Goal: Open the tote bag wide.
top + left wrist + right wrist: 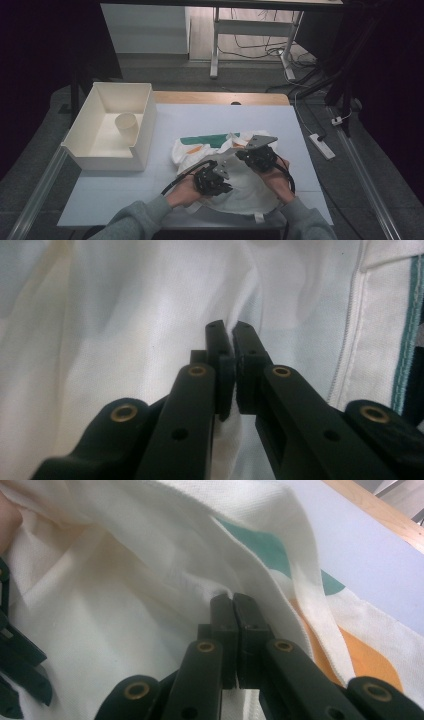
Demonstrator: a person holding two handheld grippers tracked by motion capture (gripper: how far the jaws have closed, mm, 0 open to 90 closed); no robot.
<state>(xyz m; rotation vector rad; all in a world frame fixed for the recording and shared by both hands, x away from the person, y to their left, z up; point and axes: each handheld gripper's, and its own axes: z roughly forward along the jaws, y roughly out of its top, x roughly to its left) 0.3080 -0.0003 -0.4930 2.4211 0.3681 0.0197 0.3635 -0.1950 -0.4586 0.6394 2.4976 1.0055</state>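
Garment (250, 187): white cloth with a fine woven, pique-like grain, matt, soft and creased; green and orange patches sit flat on it with the same dull finish; seams show raised stitching.

Left gripper (233, 335) and right gripper (233, 602): matt black plastic, slightly grainy, with small brass-coloured metal eyelets that catch a faint shine.

Plate (260, 141) on the right gripper: grey, smooth, flat, metal-like.

Table (210, 117): top covered by a pale, smooth, matt sheet; far edge is bare light wood.

Bin (145, 122): cream plastic, smooth, low sheen.

Cup (127, 128): cream, matt, paper-like.
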